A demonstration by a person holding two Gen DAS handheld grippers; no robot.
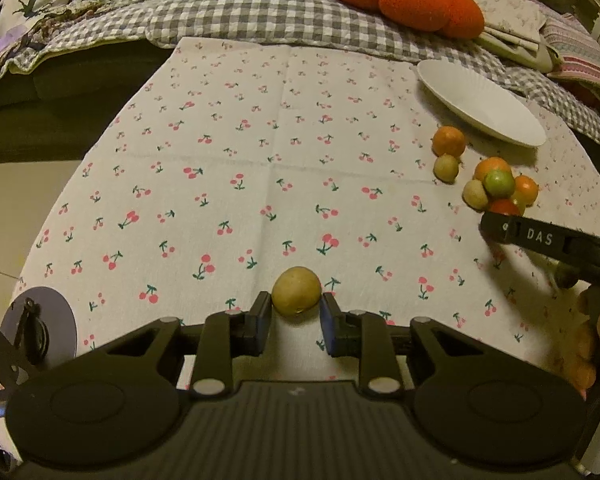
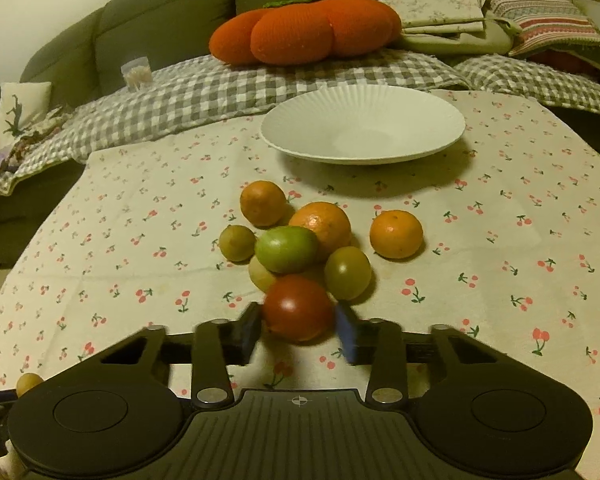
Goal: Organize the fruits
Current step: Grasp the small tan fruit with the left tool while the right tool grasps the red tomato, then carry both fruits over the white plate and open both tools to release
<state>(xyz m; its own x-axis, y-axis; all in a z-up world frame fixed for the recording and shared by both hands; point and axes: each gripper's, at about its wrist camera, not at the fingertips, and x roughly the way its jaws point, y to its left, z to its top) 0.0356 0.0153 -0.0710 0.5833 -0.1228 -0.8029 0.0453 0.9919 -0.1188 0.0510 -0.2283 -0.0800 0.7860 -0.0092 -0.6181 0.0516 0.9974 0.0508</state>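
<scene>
Yellow-brown fruit point(image 1: 296, 291) pinched in left claw point(image 1: 296, 312), right claw point(image 2: 299, 330) clamping red tomato point(image 2: 298, 307), cloth point(image 1: 236, 152) bare leftward.

Both grippers were matte black plastic: the left gripper point(image 1: 296, 320) and right gripper point(image 2: 300, 328) had ribbed centre decks, round side housings and silver screws. Their fingertips point(image 2: 348, 334) wore blue pads. White letters "DAS" marked one finger.

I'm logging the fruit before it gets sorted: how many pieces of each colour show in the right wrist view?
Orange fruit: 3
Red fruit: 1
Green fruit: 2
Yellowish fruit: 3
Total: 9
</scene>
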